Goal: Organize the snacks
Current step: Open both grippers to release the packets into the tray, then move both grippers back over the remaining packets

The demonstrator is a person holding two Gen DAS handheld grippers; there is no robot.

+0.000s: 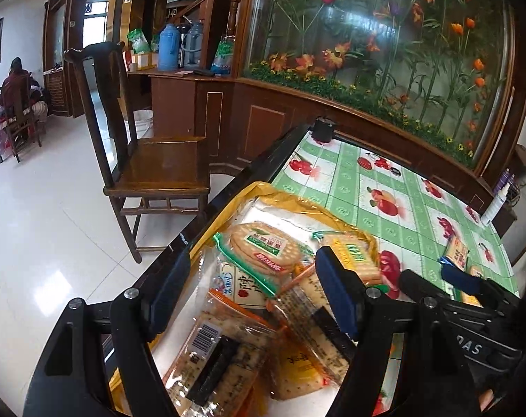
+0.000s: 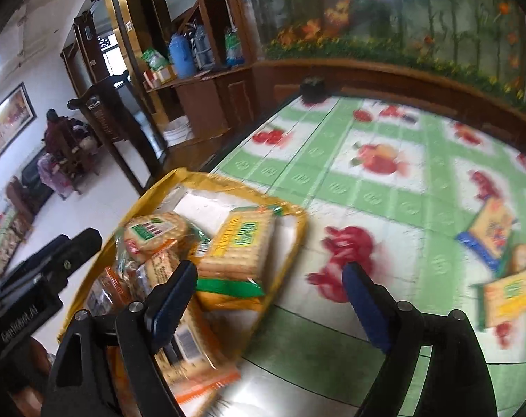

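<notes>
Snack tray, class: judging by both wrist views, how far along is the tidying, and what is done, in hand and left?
Done: the yellow tray already holds several cracker packets, including a round one and a rectangular one. In hand: nothing; the left gripper and right gripper are both open and empty. Left: at least two packets lie loose on the tablecloth.
</notes>
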